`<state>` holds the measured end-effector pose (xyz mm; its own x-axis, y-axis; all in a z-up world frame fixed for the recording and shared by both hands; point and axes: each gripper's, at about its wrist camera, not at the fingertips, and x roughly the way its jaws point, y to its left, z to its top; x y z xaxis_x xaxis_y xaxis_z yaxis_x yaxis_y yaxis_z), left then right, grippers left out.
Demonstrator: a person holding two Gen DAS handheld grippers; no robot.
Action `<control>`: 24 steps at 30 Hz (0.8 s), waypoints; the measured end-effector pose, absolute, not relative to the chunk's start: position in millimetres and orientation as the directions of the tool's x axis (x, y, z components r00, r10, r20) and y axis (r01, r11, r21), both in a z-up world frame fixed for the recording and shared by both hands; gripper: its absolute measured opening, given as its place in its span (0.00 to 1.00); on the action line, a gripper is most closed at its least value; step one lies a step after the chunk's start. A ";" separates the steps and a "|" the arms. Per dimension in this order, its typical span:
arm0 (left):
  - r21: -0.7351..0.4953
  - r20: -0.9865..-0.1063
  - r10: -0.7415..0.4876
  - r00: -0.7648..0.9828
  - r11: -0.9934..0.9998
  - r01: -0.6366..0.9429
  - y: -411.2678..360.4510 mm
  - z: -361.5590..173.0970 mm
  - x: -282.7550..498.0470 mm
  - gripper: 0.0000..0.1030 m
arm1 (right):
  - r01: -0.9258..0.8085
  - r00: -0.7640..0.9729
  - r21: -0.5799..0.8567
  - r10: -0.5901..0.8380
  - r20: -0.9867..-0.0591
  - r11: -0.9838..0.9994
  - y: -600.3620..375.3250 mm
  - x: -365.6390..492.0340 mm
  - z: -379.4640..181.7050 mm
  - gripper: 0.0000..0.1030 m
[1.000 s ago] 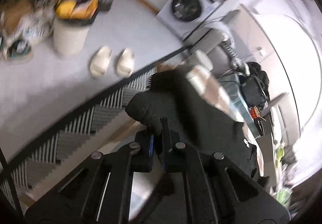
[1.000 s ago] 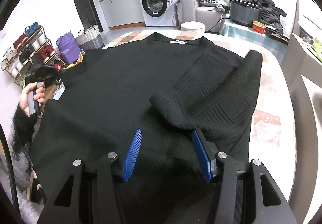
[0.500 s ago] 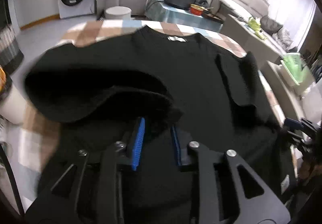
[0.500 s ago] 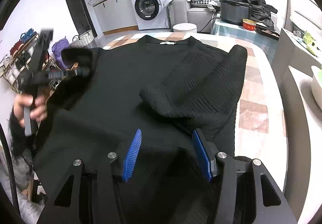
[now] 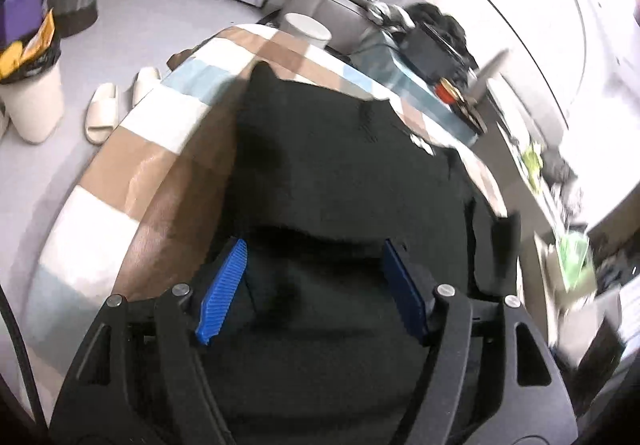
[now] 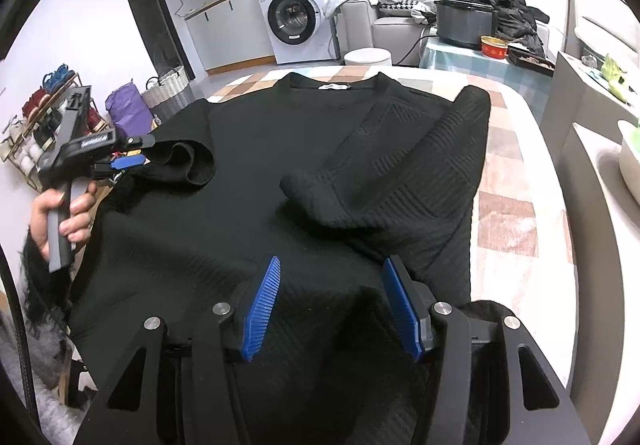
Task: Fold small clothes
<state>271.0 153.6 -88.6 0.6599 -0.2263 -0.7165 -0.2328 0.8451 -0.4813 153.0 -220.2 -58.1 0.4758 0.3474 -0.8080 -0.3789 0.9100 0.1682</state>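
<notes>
A black knit sweater lies flat on the checked tablecloth, neck at the far end. Its right sleeve is folded inward across the body. Its left sleeve cuff lies bunched on the body at the left. My left gripper is open over the sweater near its left side; it also shows in the right wrist view, next to that cuff. My right gripper is open and empty above the sweater's hem.
The table's left edge drops to the floor, where white slippers and a white bin stand. A washing machine, sofa and a side table with a black pot are behind. A shoe rack is at the left.
My left gripper carried the left sleeve in over the sweater's body, then opened and let it go. My right gripper stayed open over the hem.
</notes>
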 end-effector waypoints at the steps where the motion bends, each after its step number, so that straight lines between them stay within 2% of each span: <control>1: -0.482 -0.714 -0.212 0.667 0.839 -0.250 159.3 -92.4 276.2 0.56 | -0.373 0.475 0.169 0.345 -0.809 0.912 -222.0 153.1 -59.1 0.54; 2: -0.483 -0.717 -0.189 0.671 0.829 -0.283 165.0 -97.8 284.5 0.30 | -0.366 0.475 0.170 0.340 -0.812 0.915 -223.4 153.6 -60.0 0.54; 4: -0.507 -0.725 -0.219 0.653 0.811 -0.291 171.0 -106.1 300.2 0.08 | -0.348 0.472 0.171 0.330 -0.818 0.922 -227.5 154.4 -61.8 0.54; 7: -0.512 -0.698 -0.247 0.672 0.828 -0.227 156.7 -98.6 328.2 0.06 | -0.329 0.474 0.165 0.313 -0.823 0.930 -232.7 154.7 -61.5 0.54; 10: -0.569 -0.622 -0.350 0.700 0.816 -0.097 125.2 -77.0 359.2 0.07 | -0.308 0.480 0.156 0.295 -0.826 0.939 -237.5 155.3 -59.9 0.54; 12: -0.551 -0.600 -0.363 0.712 0.834 -0.039 102.1 -64.1 369.4 0.19 | -0.295 0.484 0.154 0.286 -0.827 0.943 -240.1 155.0 -58.8 0.54; 14: -0.501 -0.635 -0.364 0.681 0.865 -0.005 86.1 -59.8 371.8 0.73 | -0.287 0.489 0.153 0.282 -0.826 0.946 -241.8 153.8 -58.5 0.54; 15: -0.478 -0.650 -0.345 0.677 0.878 -0.012 82.1 -59.4 370.6 0.77 | -0.281 0.491 0.153 0.279 -0.826 0.948 -241.8 153.4 -58.8 0.54; 19: -0.381 -0.680 -0.263 0.684 0.924 -0.023 84.0 -62.3 347.1 0.77 | -0.261 0.495 0.150 0.266 -0.827 0.954 -243.9 152.4 -61.7 0.54; 24: -0.403 -0.719 -0.232 0.655 0.908 -0.120 109.8 -84.0 327.0 0.77 | -0.271 0.497 0.136 0.260 -0.828 0.953 -240.9 150.9 -59.2 0.55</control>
